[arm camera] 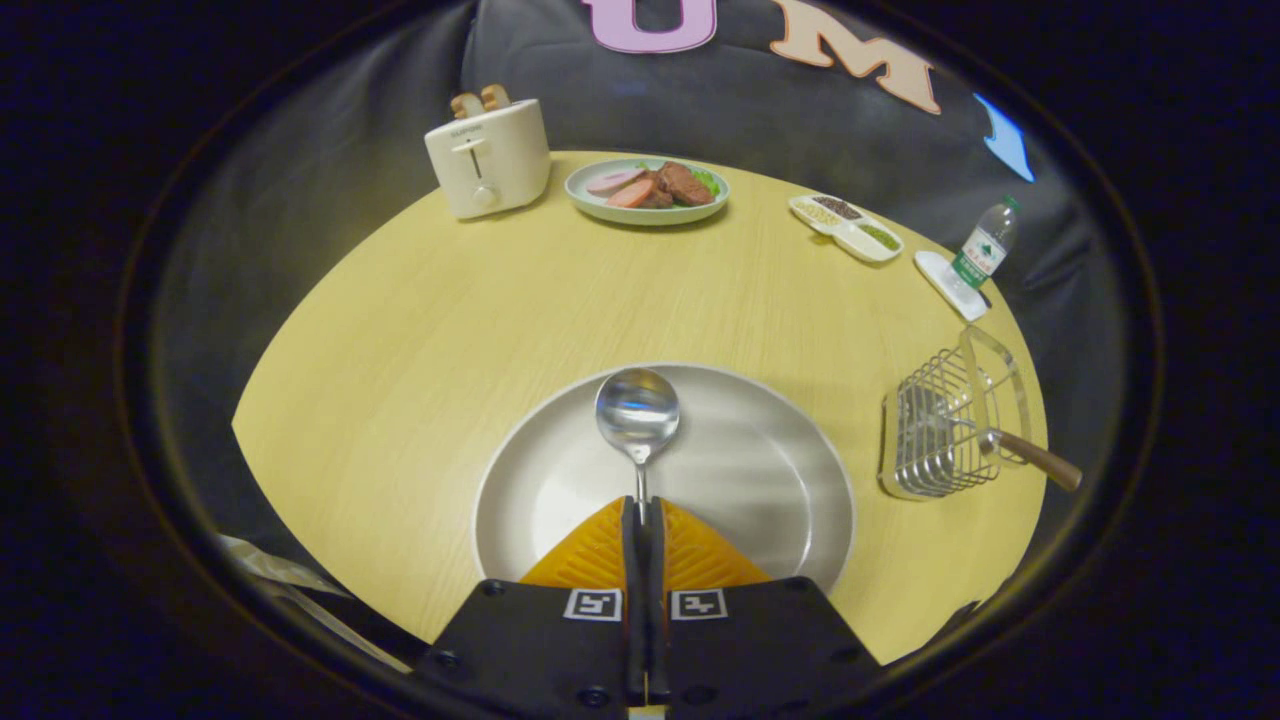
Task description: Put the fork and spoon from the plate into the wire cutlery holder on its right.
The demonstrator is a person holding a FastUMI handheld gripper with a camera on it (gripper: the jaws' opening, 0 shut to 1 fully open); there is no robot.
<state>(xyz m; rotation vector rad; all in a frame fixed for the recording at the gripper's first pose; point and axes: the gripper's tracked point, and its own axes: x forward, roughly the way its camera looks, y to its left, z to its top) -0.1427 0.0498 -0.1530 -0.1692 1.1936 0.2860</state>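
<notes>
In the gripper view, the gripper (641, 510) at the bottom centre has its fingers pressed together on the thin handle of the shiny metal spoon (637, 412), whose bowl juts out ahead over the round pale-grey plate (800, 480). The hold is on a narrow, slick stem, so the spoon may well pivot or slip if swung quickly. The wire cutlery holder (945, 430), at the right of the frame, lies tipped on its side with a wooden-handled utensil, probably the fork (1040, 458), already sticking out; a clumsy insertion could push the holder away. Far off, a green plate (646, 209) carries sliced meat and greens.
</notes>
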